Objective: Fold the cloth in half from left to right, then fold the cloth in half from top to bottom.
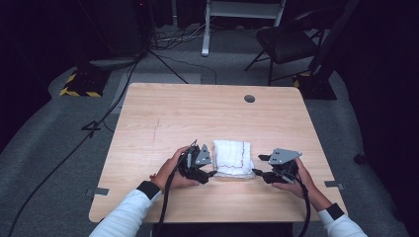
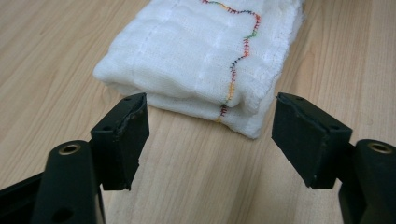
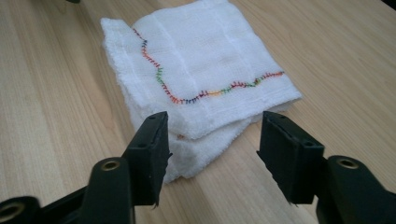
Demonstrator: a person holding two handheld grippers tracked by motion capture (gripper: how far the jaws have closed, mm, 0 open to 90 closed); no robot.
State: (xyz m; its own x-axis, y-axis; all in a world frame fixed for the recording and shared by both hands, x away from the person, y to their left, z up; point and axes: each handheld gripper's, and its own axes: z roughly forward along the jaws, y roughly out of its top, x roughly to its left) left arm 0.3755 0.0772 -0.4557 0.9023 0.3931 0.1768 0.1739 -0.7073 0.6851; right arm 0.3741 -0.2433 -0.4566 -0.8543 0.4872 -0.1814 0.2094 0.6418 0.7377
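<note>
A folded white cloth (image 1: pixel 232 158) with a multicoloured stitched line lies flat on the wooden table (image 1: pixel 168 113), near its front middle. My left gripper (image 1: pixel 211 174) sits just left of the cloth's near corner, jaws open, nothing between them. In the left gripper view the cloth (image 2: pixel 205 56) lies a little beyond the open gripper (image 2: pixel 210 135). My right gripper (image 1: pixel 258 172) is at the cloth's near right corner, also open. In the right gripper view the cloth (image 3: pixel 196 74) has its near corner reaching in between the open gripper (image 3: pixel 212 149) jaws, not clamped.
A round grommet hole (image 1: pixel 249 98) sits near the table's far edge. Beyond the table stand a black chair (image 1: pixel 289 44) and a white frame (image 1: pixel 237 15), with cables (image 1: pixel 99 123) on the grey floor at the left.
</note>
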